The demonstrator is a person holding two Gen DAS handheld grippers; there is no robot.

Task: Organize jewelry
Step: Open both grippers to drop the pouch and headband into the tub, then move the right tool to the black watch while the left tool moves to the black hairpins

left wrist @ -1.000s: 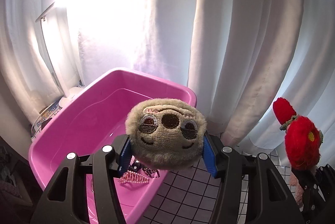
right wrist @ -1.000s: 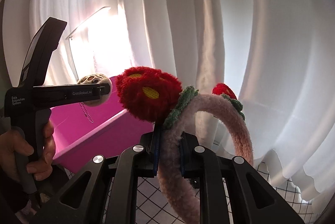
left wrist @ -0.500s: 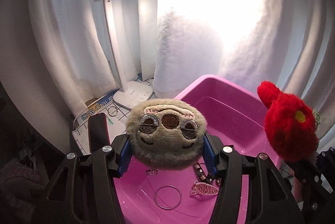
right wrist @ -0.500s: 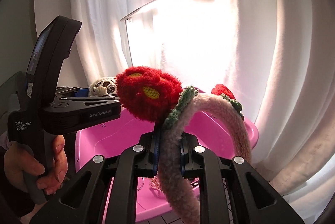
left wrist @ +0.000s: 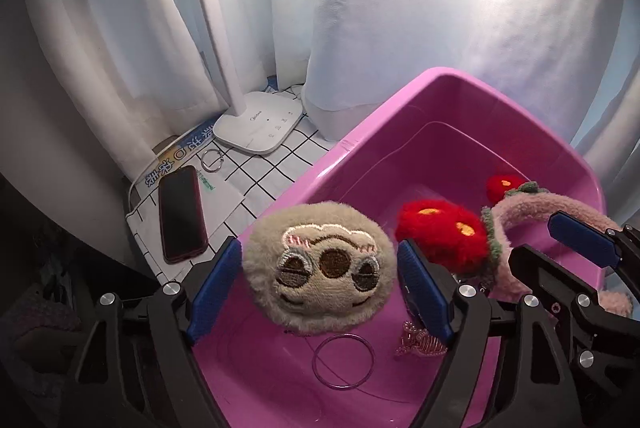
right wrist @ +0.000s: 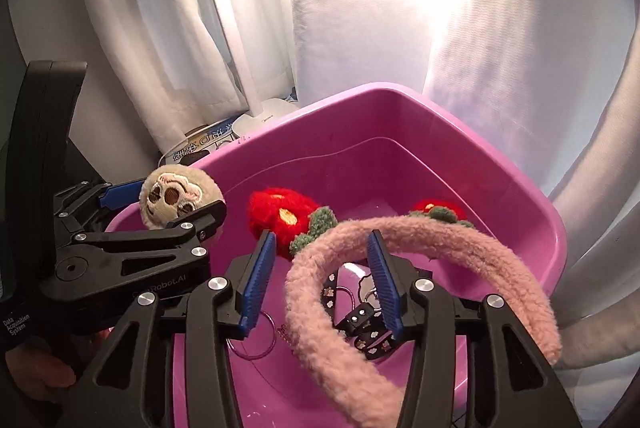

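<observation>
Left wrist view
Left gripper [left wrist: 320, 282]: jaws have just been opening; a gap shows between each blue pad and the plush face, so nothing is clamped.
Plush face [left wrist: 320, 268]: furry beige, stitched eyes and nose, between the pads above the tub's near edge; whether it rests on anything cannot be told.
Tub [left wrist: 452, 83]: pink plastic, filling 3 to 6 o'clock.
Ring [left wrist: 343, 360]: thin hoop on the tub floor at 6 o'clock.
Hair claw [left wrist: 420, 338]: pink, just right of the ring.
Headband [left wrist: 528, 211]: pink fleece with red flowers, at 3 o'clock over the tub.
Phone [left wrist: 182, 214]: dark, on the checked cloth at 9 o'clock.
Lamp [left wrist: 258, 123]: white base at 11 o'clock.

Right wrist view
Right gripper [right wrist: 322, 278]: jaws have just been opening; the headband [right wrist: 400, 228] crosses between the pads, apart from the left pad; contact with the right pad cannot be told.
Tub [right wrist: 400, 95]: below the fingers.
Left gripper [right wrist: 176, 211]: at 9 o'clock, plush face [right wrist: 176, 199] between its fingers.
Black strap [right wrist: 364, 324]: dotted, on the tub floor.
</observation>
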